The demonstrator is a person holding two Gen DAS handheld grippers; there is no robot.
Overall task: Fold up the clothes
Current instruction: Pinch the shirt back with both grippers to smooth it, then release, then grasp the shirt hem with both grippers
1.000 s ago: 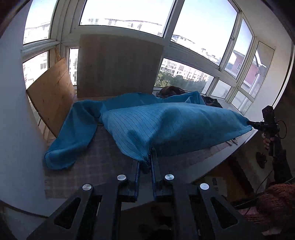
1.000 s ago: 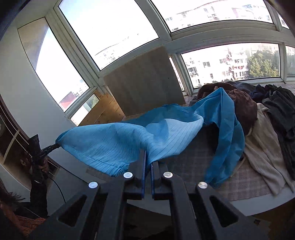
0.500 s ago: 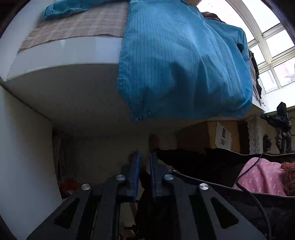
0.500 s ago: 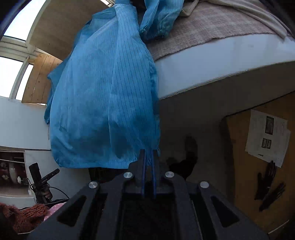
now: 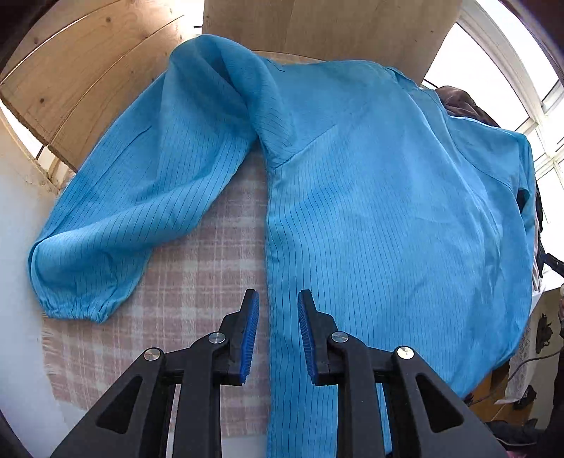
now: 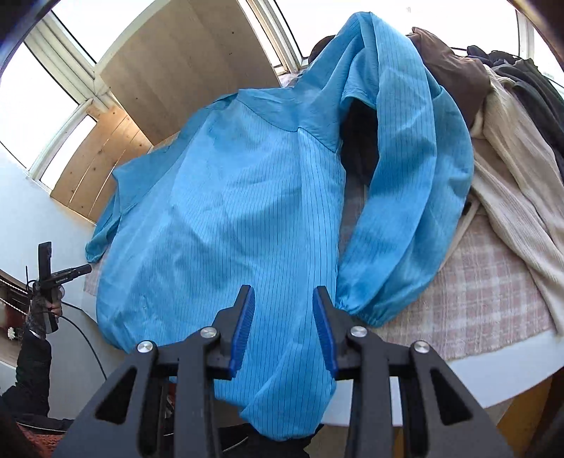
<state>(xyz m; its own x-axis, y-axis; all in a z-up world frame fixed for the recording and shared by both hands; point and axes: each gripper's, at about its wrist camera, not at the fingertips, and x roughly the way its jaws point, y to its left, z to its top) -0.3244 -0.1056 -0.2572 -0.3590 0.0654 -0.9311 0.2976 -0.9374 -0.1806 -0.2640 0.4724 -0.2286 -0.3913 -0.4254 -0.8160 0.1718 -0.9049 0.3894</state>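
While the blue shirt [image 5: 387, 211] is lying spread on the bench [image 6: 493, 380], both grippers' jaws are opening, released.

Bright daylight from blown-out windows [image 6: 105, 31]; sharp frames, perhaps fisheye-bent edges.

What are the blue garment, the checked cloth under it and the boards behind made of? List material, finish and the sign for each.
Blue garment: thin woven fabric, probably synthetic; slight sheen, fine dark pinstripes, soft rumpled folds.
Checked cloth: seemingly woollen or brushed blanket weave; matte, fuzzy pink-and-cream check, frayed edge.
Boards: bare wood, likely plywood or planks; unpainted, with grain, knots and seams showing.
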